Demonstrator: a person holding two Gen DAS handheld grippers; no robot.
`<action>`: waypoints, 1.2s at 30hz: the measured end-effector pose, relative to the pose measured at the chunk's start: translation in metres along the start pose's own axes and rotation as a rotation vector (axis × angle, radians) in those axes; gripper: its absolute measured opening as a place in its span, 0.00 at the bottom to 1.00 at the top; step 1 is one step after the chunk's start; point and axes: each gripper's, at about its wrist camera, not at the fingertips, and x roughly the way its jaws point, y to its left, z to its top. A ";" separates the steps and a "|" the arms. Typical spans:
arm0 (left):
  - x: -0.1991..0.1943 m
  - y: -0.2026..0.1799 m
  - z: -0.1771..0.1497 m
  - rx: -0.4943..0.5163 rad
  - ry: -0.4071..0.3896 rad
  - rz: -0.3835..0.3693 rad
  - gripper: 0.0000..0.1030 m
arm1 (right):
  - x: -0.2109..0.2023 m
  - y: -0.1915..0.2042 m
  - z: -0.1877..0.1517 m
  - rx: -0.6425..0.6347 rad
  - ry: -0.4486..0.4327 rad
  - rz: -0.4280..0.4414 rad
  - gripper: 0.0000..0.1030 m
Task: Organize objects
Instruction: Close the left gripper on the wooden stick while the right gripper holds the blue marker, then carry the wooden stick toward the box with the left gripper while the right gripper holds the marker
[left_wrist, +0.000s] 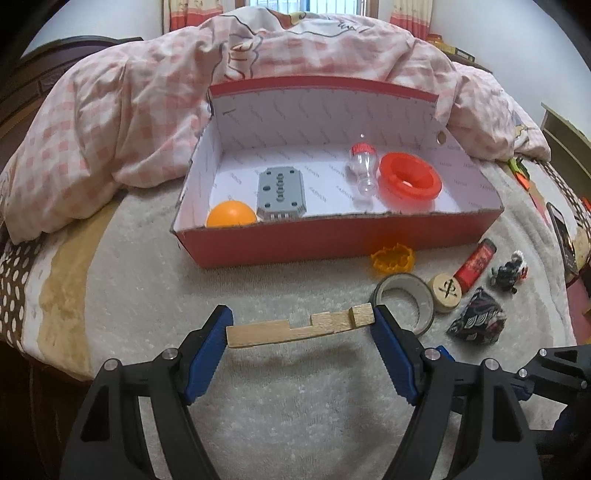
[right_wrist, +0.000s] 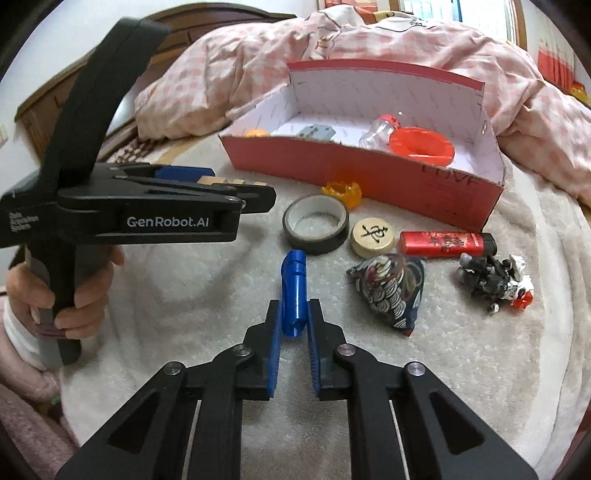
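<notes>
My left gripper (left_wrist: 301, 325) is shut on a notched wooden block (left_wrist: 295, 326), held lengthwise between the blue pads above the white blanket, in front of the red box (left_wrist: 332, 242). It also shows from the side in the right wrist view (right_wrist: 236, 188). My right gripper (right_wrist: 294, 314) is shut on a blue cylinder (right_wrist: 293, 288), just above the blanket. The box holds an orange ball (left_wrist: 231, 214), a grey block (left_wrist: 281, 192), a small clear bottle (left_wrist: 364, 166) and a red ring (left_wrist: 410, 177).
On the blanket in front of the box lie a tape roll (right_wrist: 316, 229), an orange crown-shaped cap (right_wrist: 341, 192), a wooden chess piece (right_wrist: 373, 236), a red lighter (right_wrist: 443, 243), a patterned pouch (right_wrist: 391, 291) and a small toy figure (right_wrist: 495, 280). A pink checked quilt (left_wrist: 147, 103) is heaped behind the box.
</notes>
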 end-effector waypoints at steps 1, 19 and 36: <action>-0.001 0.000 0.002 -0.002 -0.001 -0.002 0.75 | -0.002 0.000 0.001 0.006 -0.006 0.012 0.14; -0.019 -0.012 0.045 0.008 -0.102 0.000 0.75 | -0.028 -0.025 0.035 0.038 -0.124 -0.031 0.14; -0.015 -0.002 0.073 -0.013 -0.140 -0.011 0.75 | -0.035 -0.052 0.066 0.091 -0.178 -0.100 0.14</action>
